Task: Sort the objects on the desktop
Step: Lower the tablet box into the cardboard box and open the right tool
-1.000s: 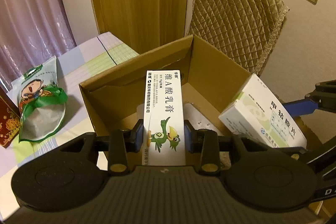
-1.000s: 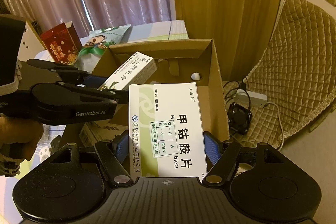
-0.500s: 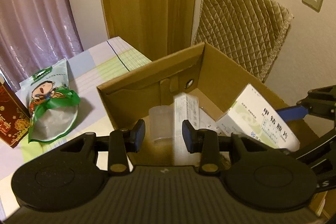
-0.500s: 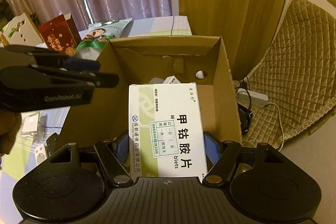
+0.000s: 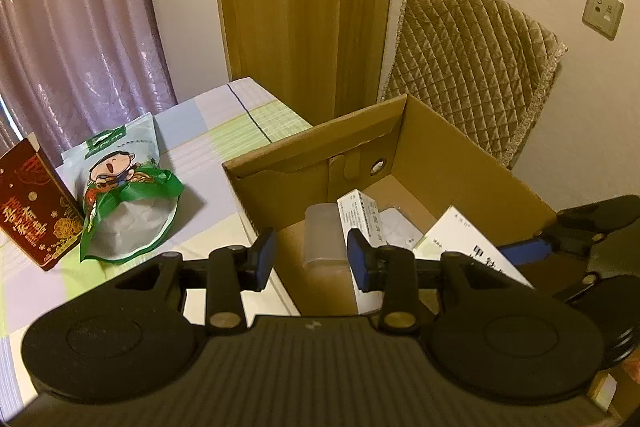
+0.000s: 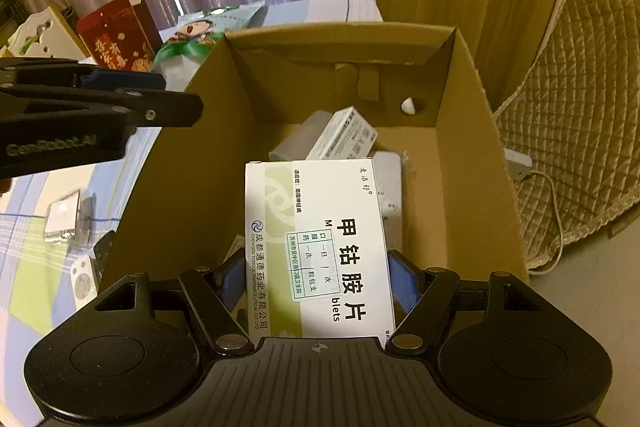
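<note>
Beside the checked tablecloth [image 5: 224, 131], a cardboard box [image 5: 472, 163] stands open.

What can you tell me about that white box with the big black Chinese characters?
The white box is a flat cardboard medicine carton with a pale green swirl band, bold black Chinese characters, the letters "blets" and a small label stuck on its face. It looks closed and undamaged. The right gripper clamps it by its long sides between blue pads, face up, over the open cardboard box. It shows in the left view too. Nothing else seems to touch it.
</note>
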Action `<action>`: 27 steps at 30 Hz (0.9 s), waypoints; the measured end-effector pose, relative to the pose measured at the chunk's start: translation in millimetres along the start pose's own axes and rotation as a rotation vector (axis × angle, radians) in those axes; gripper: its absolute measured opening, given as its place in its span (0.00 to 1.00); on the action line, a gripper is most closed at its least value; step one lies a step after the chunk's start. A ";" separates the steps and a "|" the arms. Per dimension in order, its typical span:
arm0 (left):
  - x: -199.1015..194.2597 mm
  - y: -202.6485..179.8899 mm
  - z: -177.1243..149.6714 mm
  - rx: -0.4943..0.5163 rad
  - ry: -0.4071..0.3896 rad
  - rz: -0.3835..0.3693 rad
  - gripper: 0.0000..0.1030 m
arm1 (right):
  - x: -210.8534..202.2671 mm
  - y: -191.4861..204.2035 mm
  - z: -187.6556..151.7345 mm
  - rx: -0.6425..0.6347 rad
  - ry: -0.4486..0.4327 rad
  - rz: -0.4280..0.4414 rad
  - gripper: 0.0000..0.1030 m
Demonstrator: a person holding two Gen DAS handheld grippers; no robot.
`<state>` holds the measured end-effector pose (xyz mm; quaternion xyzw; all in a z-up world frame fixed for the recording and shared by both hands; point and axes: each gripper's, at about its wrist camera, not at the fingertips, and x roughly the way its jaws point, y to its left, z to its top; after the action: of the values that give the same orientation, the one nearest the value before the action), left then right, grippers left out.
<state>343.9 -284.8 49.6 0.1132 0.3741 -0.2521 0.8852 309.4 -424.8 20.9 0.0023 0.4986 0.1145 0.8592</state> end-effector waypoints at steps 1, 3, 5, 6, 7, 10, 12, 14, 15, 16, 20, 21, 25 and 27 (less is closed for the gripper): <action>-1.2 0.2 -1.1 -0.001 0.001 0.001 0.32 | 1.3 0.1 -0.5 0.002 0.005 0.003 0.69; -3.6 0.9 -3.4 -0.002 0.002 0.004 0.32 | 3.5 0.2 -1.6 0.008 0.013 0.010 0.69; -6.5 1.6 -5.8 -0.005 0.004 0.007 0.32 | 4.1 0.2 -3.2 0.015 0.013 0.018 0.69; -8.0 2.0 -6.9 -0.006 0.003 0.009 0.33 | 3.8 0.6 -3.9 0.018 0.010 0.015 0.69; -9.6 2.4 -8.0 -0.007 0.003 0.011 0.35 | 3.7 1.0 -4.5 0.020 0.008 0.012 0.69; -13.9 3.8 -11.5 -0.008 0.004 0.014 0.35 | 3.6 1.8 -6.8 0.027 0.008 0.009 0.69; -16.8 5.0 -14.2 -0.012 0.004 0.016 0.35 | 2.4 2.2 -8.2 0.035 0.004 0.000 0.91; -19.7 5.8 -16.6 -0.014 0.002 0.016 0.35 | -1.0 4.0 -9.6 0.040 -0.017 -0.005 0.98; -21.3 6.1 -17.7 -0.014 0.002 0.016 0.35 | -3.1 5.2 -10.2 0.040 -0.029 -0.004 0.98; -22.9 6.4 -18.8 -0.015 0.001 0.015 0.35 | -4.5 6.5 -10.5 0.039 -0.036 -0.007 0.98; -28.6 8.7 -22.3 -0.017 -0.002 0.018 0.35 | -7.6 11.1 -10.6 0.031 -0.042 -0.015 0.98; -30.0 9.4 -23.0 -0.018 -0.004 0.019 0.35 | -8.3 12.2 -10.8 0.030 -0.042 -0.015 0.98; -36.1 13.5 -26.2 -0.024 -0.010 0.021 0.35 | -11.3 17.2 -12.0 0.026 -0.046 -0.018 0.98; -39.1 15.3 -28.6 -0.025 -0.011 0.022 0.35 | -12.2 19.2 -12.7 0.027 -0.048 -0.022 0.98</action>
<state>311.5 -246.6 58.0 0.1048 0.3710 -0.2384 0.8914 289.0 -409.9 27.2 0.0110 0.4791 0.0983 0.8722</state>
